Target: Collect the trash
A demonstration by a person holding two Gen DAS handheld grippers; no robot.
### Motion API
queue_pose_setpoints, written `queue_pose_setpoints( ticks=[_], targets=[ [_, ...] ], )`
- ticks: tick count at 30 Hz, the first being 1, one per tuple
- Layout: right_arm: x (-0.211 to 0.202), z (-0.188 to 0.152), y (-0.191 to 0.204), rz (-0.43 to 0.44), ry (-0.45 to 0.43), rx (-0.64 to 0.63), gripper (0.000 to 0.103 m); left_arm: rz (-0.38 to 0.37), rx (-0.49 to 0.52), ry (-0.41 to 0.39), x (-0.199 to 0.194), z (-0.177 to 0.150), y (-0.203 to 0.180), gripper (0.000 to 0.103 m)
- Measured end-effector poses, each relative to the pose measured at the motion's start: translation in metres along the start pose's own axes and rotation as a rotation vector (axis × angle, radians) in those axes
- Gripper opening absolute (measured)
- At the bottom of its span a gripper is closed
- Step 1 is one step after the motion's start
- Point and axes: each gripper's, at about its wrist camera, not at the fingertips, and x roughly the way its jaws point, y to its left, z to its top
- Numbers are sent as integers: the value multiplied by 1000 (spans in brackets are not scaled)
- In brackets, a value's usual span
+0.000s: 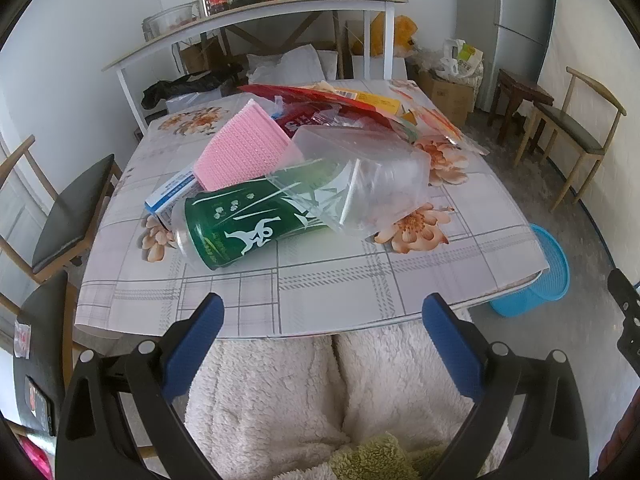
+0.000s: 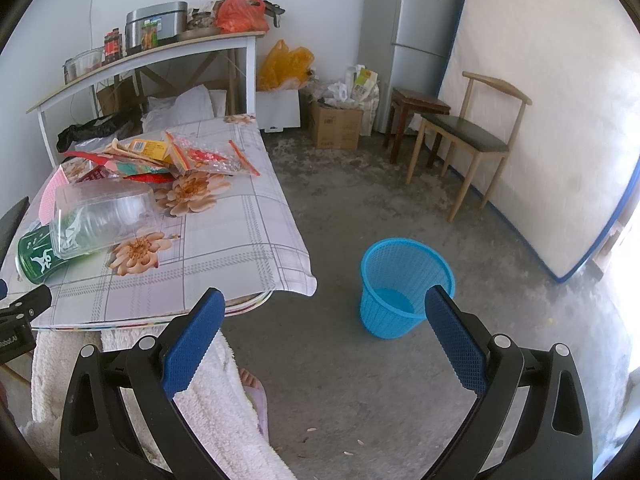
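Trash lies heaped on the floral table: a clear plastic container resting over a green can, a pink sponge cloth behind, wrappers farther back. The blue bin stands on the floor to the right. The left gripper and the right gripper both gape wide, holding nothing.

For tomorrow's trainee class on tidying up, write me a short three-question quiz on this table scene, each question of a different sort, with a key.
1. True or false: the blue basket stands on the table.
2. What lies partly on top of the green can? A) clear plastic container B) a pink plate C) a spoon
3. Fill in: both the left claw and the right claw are ____ and hold nothing.

Key: 1 false, it stands on the floor; 2 A; 3 open.
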Motion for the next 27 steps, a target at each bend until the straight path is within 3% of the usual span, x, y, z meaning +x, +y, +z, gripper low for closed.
queue_pose_setpoints(
  ticks=[14,21,27],
  targets=[
    [11,14,26,67,-14,11,95,-47,-9,-29,3,3,11,97],
    [17,35,44,181,-72,23,95,-70,14,-78,6,5,28,97],
    [29,45,51,233,-102,8,95,-164,-38,-109,14,8,54,97]
  ],
)
